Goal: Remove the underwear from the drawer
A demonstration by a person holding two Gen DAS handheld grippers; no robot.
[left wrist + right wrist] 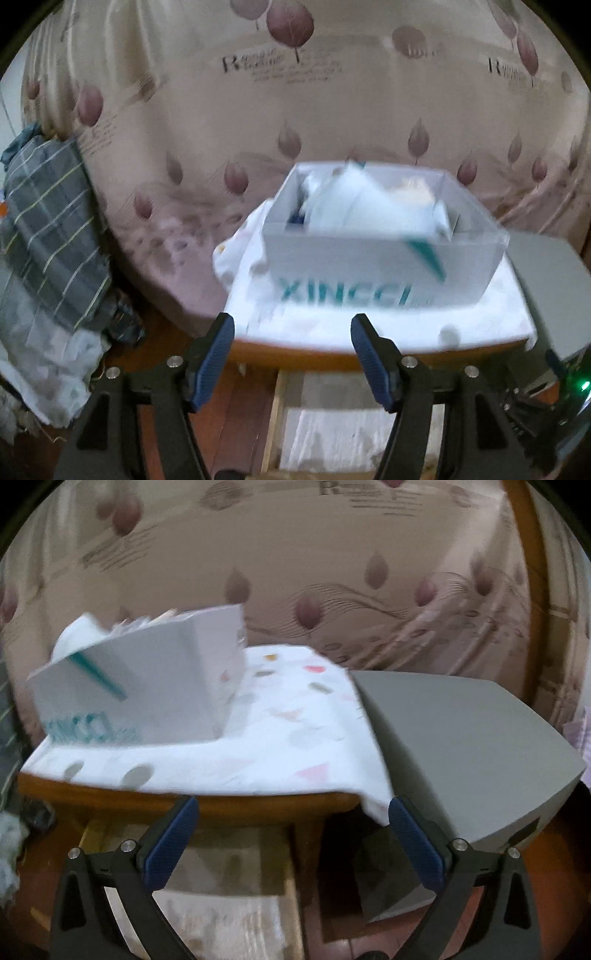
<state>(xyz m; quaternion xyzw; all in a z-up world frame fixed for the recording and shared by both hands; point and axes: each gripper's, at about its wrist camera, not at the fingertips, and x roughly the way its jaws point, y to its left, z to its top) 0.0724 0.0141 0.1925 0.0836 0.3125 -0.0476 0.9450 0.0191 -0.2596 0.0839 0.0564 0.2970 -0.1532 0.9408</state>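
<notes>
A: A beige curtain [184,92] with plum-coloured leaves fills the background; in front of it stands a wooden stand [184,805] under a white patterned cloth [288,738], with a white open box [380,254] on the cloth. At three o'clock from the box lies a grey slab [461,746].

B: And the drawer?

A: The drawer [354,424] is pulled out at six o'clock, below the stand's edge. Something pale and folded lies in it; both views are blurred, so I can't say it is the underwear, though I judge that likely.

B: The grippers?

A: The left gripper [291,354] has its jaws spread, nothing between them. The right gripper [291,842] is spread wider, also empty. Both hang above the drawer's mouth, tilted downward.

B: So how should the reach go?

A: I'd tip one gripper steeper, towards six o'clock, and enter between the drawer's wooden sides without knocking them. Pinch a raised fold rather than flat cloth, close firmly, then lift straight up so nothing snags on the stand's edge.
</notes>
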